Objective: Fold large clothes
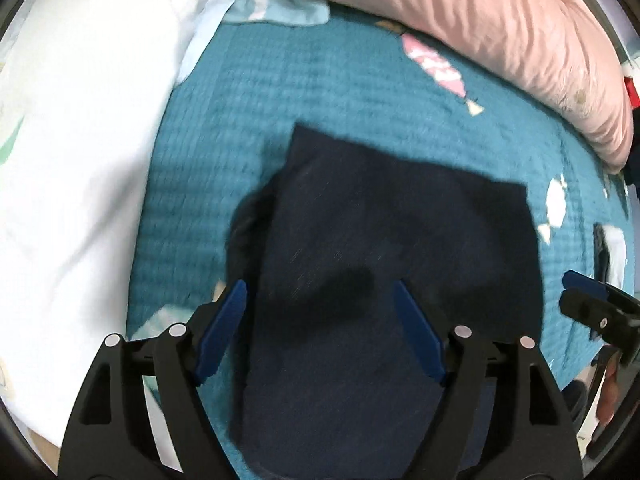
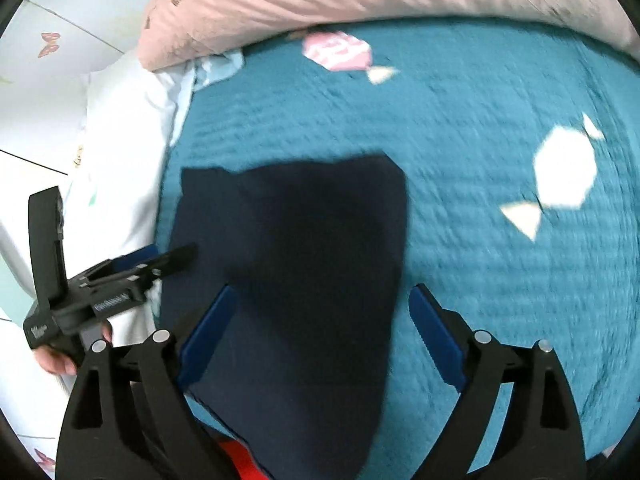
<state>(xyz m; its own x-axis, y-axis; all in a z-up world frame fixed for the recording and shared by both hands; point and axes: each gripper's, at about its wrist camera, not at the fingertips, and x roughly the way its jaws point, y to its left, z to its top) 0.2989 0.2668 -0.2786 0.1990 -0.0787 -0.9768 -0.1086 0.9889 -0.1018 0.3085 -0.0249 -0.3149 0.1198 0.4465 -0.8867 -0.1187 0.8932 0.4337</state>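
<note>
The dark navy garment (image 1: 360, 260) lies flat on the teal quilted bedspread (image 1: 248, 120), directly ahead of and beneath both of your tools, its far edge forming two blunt corners with a shallow dip between them. Your left hand-held gripper (image 1: 320, 292) hovers over the cloth with its blue-padded fingers (image 1: 224, 328) spread wide, one pad at the garment's left edge and the other over its middle, pinching nothing. Your right hand-held gripper (image 2: 322, 294) is likewise spread apart, its left finger above the navy fabric and its right finger (image 2: 436, 336) just past the garment's right edge, over bare bedspread. In the right wrist view the other tool shows at the left, beside the cloth's left border. Beyond the garment, the bedspread carries pink (image 2: 336, 52) and white fish shapes (image 2: 564, 172). A pink quilt (image 1: 500, 28) is bunched along the far side of the bed, and a white pillow (image 1: 72, 160) sits to the left of your left tool. Both views are somewhat blurred.
</note>
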